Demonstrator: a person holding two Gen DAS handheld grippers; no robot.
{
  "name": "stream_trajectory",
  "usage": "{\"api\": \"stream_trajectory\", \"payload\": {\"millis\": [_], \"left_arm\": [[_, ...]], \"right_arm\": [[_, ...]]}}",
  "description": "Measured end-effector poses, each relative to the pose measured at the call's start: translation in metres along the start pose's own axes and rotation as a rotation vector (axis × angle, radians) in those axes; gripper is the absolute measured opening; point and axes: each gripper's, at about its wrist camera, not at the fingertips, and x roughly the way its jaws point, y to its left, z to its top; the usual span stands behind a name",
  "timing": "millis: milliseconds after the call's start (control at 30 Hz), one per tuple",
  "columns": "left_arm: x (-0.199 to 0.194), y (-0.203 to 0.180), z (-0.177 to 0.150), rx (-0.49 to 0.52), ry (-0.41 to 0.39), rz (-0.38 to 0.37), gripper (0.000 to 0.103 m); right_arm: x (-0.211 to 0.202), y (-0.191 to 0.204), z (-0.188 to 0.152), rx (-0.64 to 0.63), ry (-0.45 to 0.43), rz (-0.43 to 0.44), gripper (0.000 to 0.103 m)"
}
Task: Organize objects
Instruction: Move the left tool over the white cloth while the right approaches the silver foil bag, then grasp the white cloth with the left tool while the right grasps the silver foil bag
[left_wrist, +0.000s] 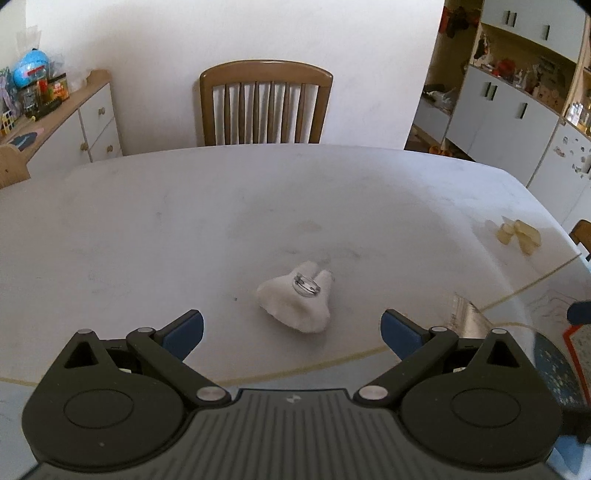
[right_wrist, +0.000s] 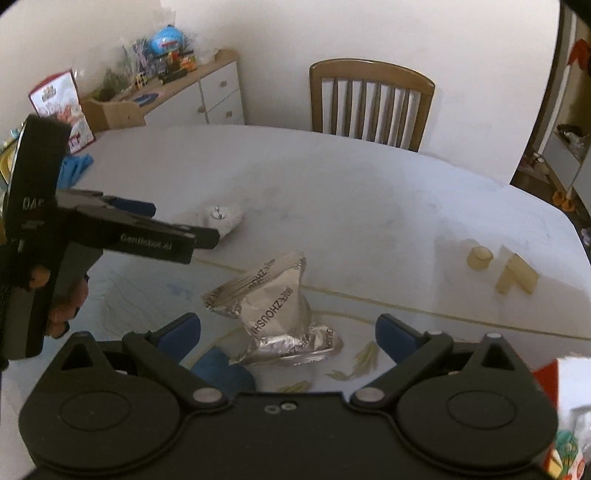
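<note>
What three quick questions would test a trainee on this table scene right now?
1. True or false: the left gripper has its jaws closed on the white tooth-shaped plush.
2. What lies right before the right gripper? A) silver foil packet B) blue globe C) chair
3. What metal item sits on the plush?

Key: 1 false, jaws open and empty; 2 A; 3 a round metal pin clasp.

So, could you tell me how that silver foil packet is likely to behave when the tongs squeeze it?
The silver foil packet looks crinkled and puffy, so it probably crumples rather than staying stiff. It likely weighs little. Its glossy film may slip.
</note>
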Motion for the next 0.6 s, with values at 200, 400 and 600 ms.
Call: {"api": "stream_trajectory", "payload": {"millis": [200,400,600], "left_arm": [[0.017,0.001,-0.004,0.017,-0.015,0.003,0.103],[0.029,0.0,-0.005,0.031,-0.018,0.017,0.103],[0.031,-0.007,-0.009,0.076,-0.05,0.025,0.102]], "right_arm": [[0.027,0.007,-0.002,-0.06,0.038,-0.009,0.099],[0.043,0.011,-0.002,-0.083,0.059,0.008,0.098],[0.055,0.012,-0.002,-0.097,0.081,0.019,0.09]]}}
